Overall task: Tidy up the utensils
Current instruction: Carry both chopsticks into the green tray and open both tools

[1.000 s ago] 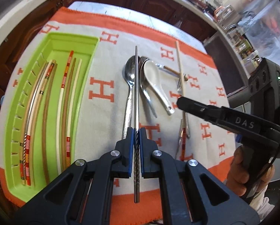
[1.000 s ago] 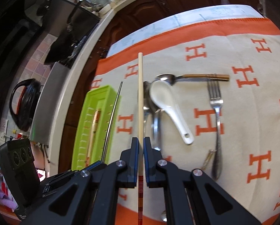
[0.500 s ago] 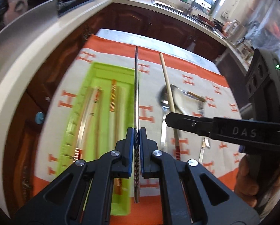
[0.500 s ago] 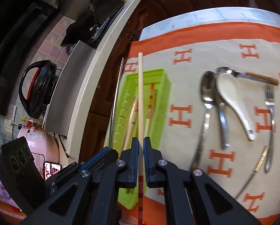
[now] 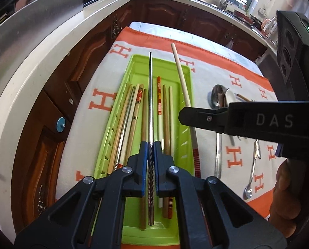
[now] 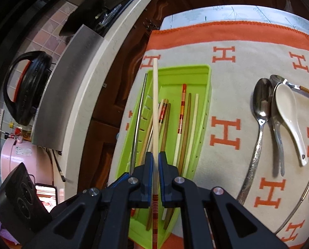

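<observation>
"DAS" in grey letters on right gripper (image 5: 182, 116) body, left wrist view. Orange "H" letters repeat across cloth (image 6: 237, 66). Nothing else is readable.

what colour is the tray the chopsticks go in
Lime green tray, clearest in the left wrist view.

dark wood cabinets (image 5: 88, 66), pale countertop (image 5: 50, 47) (curved)

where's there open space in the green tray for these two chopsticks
Bare floor shows at the green tray's far end, beyond the chopstick tips, and along its right wall. The middle is crowded with chopsticks. The cloth between tray and spoons is bare.
</observation>
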Available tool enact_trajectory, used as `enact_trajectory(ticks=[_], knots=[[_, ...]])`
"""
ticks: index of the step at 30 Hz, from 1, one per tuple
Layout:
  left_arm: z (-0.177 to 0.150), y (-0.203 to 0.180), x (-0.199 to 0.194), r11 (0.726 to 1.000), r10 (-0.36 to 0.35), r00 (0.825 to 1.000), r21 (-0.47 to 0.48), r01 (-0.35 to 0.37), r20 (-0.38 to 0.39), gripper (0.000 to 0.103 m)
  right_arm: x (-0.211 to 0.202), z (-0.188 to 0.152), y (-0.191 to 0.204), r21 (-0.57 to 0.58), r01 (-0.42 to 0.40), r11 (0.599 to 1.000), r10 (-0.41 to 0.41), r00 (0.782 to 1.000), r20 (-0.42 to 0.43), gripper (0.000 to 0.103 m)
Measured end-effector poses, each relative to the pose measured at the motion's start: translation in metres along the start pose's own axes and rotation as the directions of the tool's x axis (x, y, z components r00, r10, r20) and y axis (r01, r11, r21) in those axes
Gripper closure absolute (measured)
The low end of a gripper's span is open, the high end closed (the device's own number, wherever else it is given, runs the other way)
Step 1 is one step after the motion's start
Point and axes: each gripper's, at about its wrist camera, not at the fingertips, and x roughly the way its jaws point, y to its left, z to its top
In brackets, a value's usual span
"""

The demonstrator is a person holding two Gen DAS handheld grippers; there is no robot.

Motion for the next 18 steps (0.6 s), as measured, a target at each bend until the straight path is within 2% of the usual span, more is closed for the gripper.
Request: enact_trajectory(ticks=[7, 9, 14, 18], knots=[[-0.003, 0.001, 0.012, 1.0, 0.026, 0.999, -0.001, -0.026, -0.03, 0.099, 0.015, -0.004, 0.003, -0.015, 0.044, 0.999, -0.045, 0.998, -0.039, 0.096], [-0.004, 0.001, 0.015, 1.0, 0.021, 0.999, -0.002, -0.021, -0.047, 0.096, 0.017, -0.006, 0.004, -0.025, 0.05, 0.998, -0.051, 0.998, -0.045, 0.096], [-0.008, -0.001, 0.014, 1.0, 0.017, 0.999, -0.001, -0.017, -0.039, 0.066, 0.013, -0.011, 0.006, -0.056, 0.071, 0.996, -0.073, 0.997, -0.031, 0.096], [-0.01, -0.004, 0.008, 1.0, 0.009, 1.0, -0.002, -0.009, -0.026, 0.064, 0.007, -0.018, 0.005, -0.073, 0.085, 0.994, -0.086, 0.996, -0.017, 0.096]])
